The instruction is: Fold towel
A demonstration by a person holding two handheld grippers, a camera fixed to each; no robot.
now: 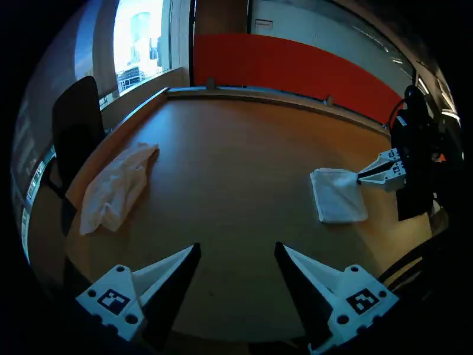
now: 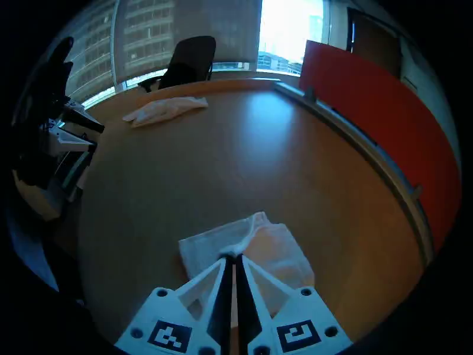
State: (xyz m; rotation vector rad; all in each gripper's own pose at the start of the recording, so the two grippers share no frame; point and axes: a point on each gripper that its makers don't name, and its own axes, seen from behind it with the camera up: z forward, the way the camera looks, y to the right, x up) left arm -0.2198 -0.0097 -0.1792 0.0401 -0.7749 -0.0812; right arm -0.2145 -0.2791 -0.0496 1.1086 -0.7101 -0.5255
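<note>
Table (image 1: 236, 154) holds folded towel (image 1: 338, 195) and, seemingly, crumpled towel (image 1: 115, 186).

I'm working in what looks to me like an office meeting room: a long wooden table (image 1: 236, 136), a black swivel chair (image 1: 77, 127) pulled up to its edge, a red divider panel (image 1: 295, 65) along the far side, and big windows (image 1: 139, 44) facing high-rise blocks (image 2: 148, 29).
</note>
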